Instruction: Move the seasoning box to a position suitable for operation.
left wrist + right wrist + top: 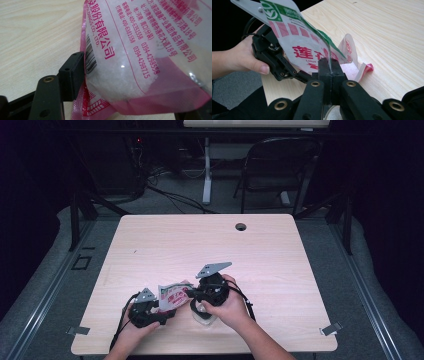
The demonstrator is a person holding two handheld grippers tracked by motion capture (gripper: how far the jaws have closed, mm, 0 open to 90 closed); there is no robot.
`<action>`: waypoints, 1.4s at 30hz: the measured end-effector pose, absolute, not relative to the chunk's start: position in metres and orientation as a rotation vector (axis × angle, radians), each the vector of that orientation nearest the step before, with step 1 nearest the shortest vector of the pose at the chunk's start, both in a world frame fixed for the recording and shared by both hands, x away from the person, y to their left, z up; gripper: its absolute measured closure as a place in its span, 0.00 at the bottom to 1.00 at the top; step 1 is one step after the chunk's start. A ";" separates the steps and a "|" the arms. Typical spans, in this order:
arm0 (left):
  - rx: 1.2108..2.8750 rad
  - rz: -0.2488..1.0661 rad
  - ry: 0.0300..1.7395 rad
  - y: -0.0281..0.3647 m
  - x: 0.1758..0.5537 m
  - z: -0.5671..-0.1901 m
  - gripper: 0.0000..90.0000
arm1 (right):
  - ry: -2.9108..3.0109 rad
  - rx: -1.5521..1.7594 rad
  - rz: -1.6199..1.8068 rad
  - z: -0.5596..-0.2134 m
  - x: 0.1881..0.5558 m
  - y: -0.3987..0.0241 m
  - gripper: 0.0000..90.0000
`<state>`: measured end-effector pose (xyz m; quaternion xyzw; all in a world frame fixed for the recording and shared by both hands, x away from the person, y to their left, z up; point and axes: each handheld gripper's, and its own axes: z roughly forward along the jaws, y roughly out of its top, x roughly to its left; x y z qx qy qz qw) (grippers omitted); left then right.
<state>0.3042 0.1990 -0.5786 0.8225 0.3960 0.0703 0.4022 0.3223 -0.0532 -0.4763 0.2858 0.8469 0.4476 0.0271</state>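
Presently the right gripper (329,65) pinches the top edge of the packet (309,47) above the near table (280,270); the left gripper (165,312) stands wide, one jaw beside the packet. Risk: the open top could spill grains past the jar (204,314) if it tilts.

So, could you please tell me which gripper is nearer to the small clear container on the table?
Right. The right gripper hovers directly above the container, fingers pinching the bag; the left gripper sits off to its left.
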 end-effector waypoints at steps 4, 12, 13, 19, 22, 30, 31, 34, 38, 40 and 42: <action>2.099 0.168 1.002 0.196 0.306 -0.582 0.39 | 2.618 0.877 1.384 -0.477 0.321 -0.053 1.00; 2.117 0.198 0.981 0.191 0.308 -0.584 0.38 | 2.611 0.879 1.387 -0.478 0.319 -0.054 1.00; 2.118 0.211 0.983 0.190 0.307 -0.584 0.38 | 2.610 0.883 1.392 -0.478 0.319 -0.054 1.00; 2.133 0.258 0.967 0.185 0.307 -0.585 0.39 | 2.613 0.883 1.390 -0.479 0.319 -0.054 1.00; 2.140 0.295 0.946 0.182 0.308 -0.587 0.39 | 2.611 0.881 1.388 -0.479 0.319 -0.054 1.00; 2.143 0.354 0.944 0.180 0.309 -0.588 0.45 | 2.607 0.886 1.385 -0.479 0.319 -0.054 1.00; 2.145 0.359 0.945 0.179 0.308 -0.588 0.45 | 2.607 0.885 1.384 -0.479 0.318 -0.054 1.00; 2.144 0.376 0.952 0.178 0.307 -0.588 0.48 | 2.598 0.890 1.386 -0.479 0.318 -0.053 1.00; 2.147 0.404 0.951 0.177 0.307 -0.588 0.52 | 2.607 0.884 1.379 -0.478 0.318 -0.054 1.00; 2.146 0.407 0.953 0.177 0.307 -0.588 0.55 | 2.605 0.883 1.381 -0.478 0.318 -0.055 1.00; 2.144 0.416 0.954 0.177 0.306 -0.588 0.57 | 2.604 0.885 1.388 -0.478 0.319 -0.055 1.00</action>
